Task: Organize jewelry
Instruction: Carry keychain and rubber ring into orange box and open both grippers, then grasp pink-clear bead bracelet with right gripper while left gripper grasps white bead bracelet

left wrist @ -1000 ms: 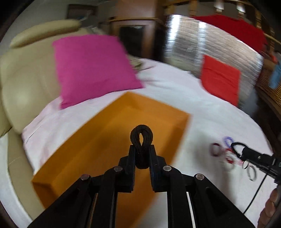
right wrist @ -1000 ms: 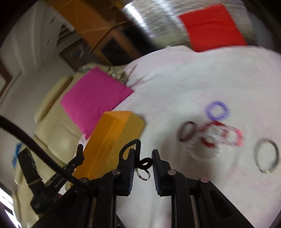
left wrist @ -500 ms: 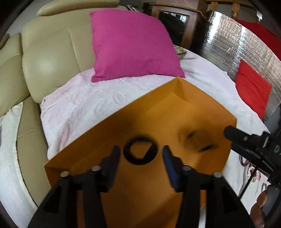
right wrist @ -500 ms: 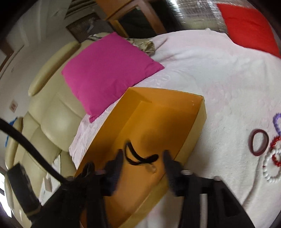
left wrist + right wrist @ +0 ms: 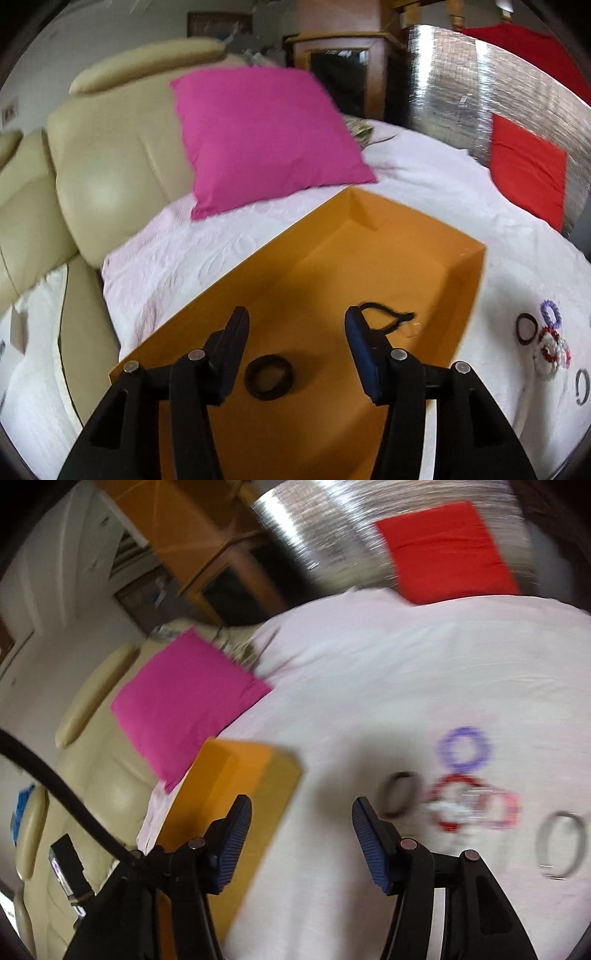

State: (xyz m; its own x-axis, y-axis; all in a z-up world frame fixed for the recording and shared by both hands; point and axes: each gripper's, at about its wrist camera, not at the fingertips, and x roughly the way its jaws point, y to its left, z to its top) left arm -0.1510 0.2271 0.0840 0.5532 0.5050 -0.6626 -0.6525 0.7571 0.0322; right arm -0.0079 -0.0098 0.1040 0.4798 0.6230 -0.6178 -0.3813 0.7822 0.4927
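Observation:
An orange box [image 5: 384, 236] lies open on the white bedspread. Inside it are a black ring-shaped band [image 5: 269, 376] and a black cord with a clear ring [image 5: 388, 319]. My left gripper [image 5: 295, 325] is open and empty above the box. My right gripper [image 5: 301, 812] is open and empty over the bedspread, just right of the box [image 5: 236, 775]. To its right lie a dark red band [image 5: 400, 794], a purple bracelet [image 5: 465, 747], red, white and pink bracelets [image 5: 476, 806] and a silver bangle [image 5: 559, 843]. The same pile shows in the left wrist view [image 5: 546, 339].
A magenta pillow [image 5: 266, 140] leans on the cream headboard [image 5: 110, 166] behind the box. A red pillow [image 5: 528, 173] sits at the far right against a silvery panel [image 5: 454, 77]. A black cable [image 5: 62, 786] crosses the right wrist view's left side.
Both grippers opened and let go: the black band and the black cord with ring now lie in the box. The right gripper has swung away to the right, toward the pile of bracelets.

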